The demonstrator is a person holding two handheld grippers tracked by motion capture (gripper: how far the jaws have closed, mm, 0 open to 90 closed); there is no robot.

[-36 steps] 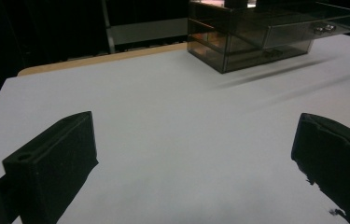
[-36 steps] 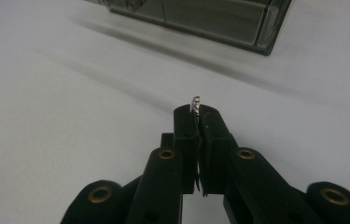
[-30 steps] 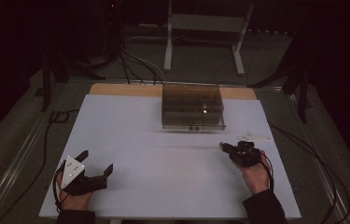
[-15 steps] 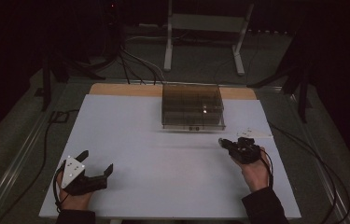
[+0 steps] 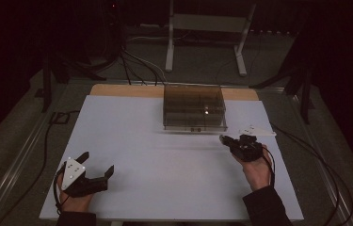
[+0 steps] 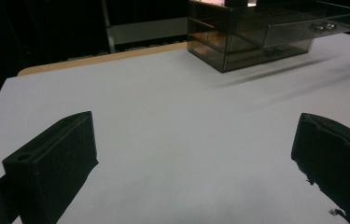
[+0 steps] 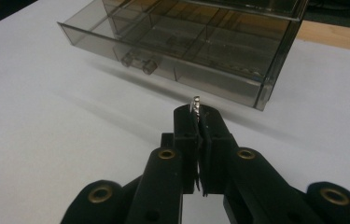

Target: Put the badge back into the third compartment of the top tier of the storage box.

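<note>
A dim room around a white table

The white table (image 5: pixel 132 136) is lit, with a wooden edge (image 5: pixel 127 90) at its far side. Behind it, a grey floor (image 5: pixel 202 61), black cables (image 5: pixel 132 63) and a white metal stand (image 5: pixel 207 28) are seen in darkness.

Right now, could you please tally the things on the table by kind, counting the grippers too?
Grippers: 2, left gripper and right gripper
Smoky clear drawer boxes: 1
Small silvery pieces in the right gripper: 1
Total: 4
</note>
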